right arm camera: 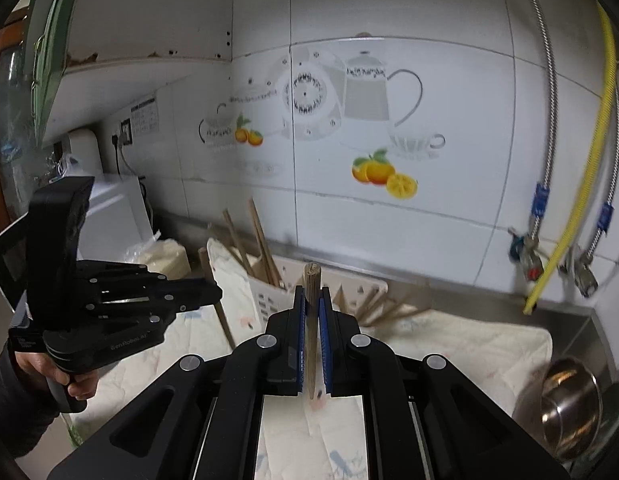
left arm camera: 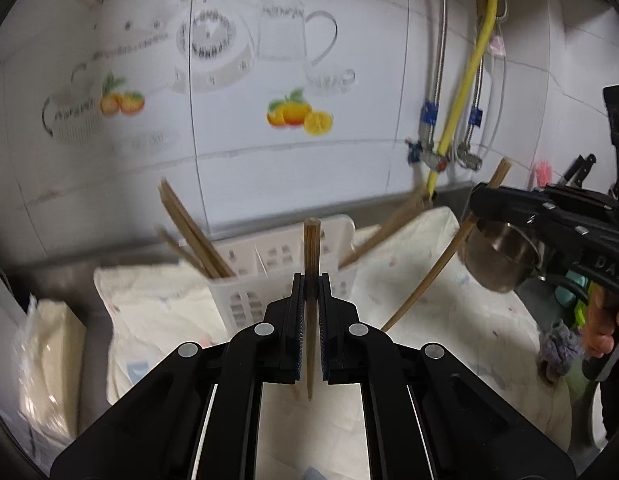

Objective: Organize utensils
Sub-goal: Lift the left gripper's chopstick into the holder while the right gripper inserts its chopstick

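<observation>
My left gripper [left arm camera: 310,280] is shut on a wooden chopstick [left arm camera: 311,248] that stands upright between its pads, just in front of a white slotted utensil basket [left arm camera: 265,276]. My right gripper [right arm camera: 311,294] is shut on a second wooden chopstick [right arm camera: 311,284], also upright. In the left wrist view the right gripper [left arm camera: 479,194] sits at the right with its chopstick [left arm camera: 437,272] slanting down to the cloth. In the right wrist view the left gripper [right arm camera: 213,292] is at the left with its chopstick [right arm camera: 221,312]. Several chopsticks [right arm camera: 261,240] lean in the basket [right arm camera: 269,292].
A pale patterned cloth [left arm camera: 449,320] covers the counter under the basket. A steel bowl [right arm camera: 569,396] stands at the right. Hoses and valves [right arm camera: 549,248] hang on the tiled wall. A wrapped white stack [left arm camera: 49,360] lies at the left, a grey rag [left arm camera: 557,348] at the right.
</observation>
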A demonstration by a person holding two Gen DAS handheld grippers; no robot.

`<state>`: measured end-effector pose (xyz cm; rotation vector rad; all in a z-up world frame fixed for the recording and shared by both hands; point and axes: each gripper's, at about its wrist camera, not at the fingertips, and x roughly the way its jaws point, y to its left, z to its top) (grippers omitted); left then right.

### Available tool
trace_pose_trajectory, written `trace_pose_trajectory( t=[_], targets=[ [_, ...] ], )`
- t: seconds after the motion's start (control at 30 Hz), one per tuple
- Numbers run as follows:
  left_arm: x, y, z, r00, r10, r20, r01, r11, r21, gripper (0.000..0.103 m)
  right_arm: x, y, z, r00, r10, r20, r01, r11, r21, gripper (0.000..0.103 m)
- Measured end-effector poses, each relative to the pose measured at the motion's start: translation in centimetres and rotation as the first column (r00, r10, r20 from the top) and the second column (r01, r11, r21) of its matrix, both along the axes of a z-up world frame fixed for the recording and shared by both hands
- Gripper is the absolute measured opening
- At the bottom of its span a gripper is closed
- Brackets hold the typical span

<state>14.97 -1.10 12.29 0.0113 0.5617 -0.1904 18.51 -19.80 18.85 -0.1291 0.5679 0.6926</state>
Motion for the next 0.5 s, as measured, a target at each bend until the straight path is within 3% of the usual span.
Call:
trace_pose_trajectory(
  t=[0.27,0.5],
  targets=[
    [2.0,1.3,6.7,0.989,0.041,0.143,-0.045,0.999,0.025,0.006,3.0,0.9,3.0,0.999,-0.010,0.045,0.009,1.000,0.030,0.006],
    [5.7,2.1,9.9,0.970,0.101,0.221,-0.111,0.993,0.032,0.006,5.6,1.2,4.8,0.996,-0.041,0.075,0.036,0.997,0.066,0.006]
  ],
)
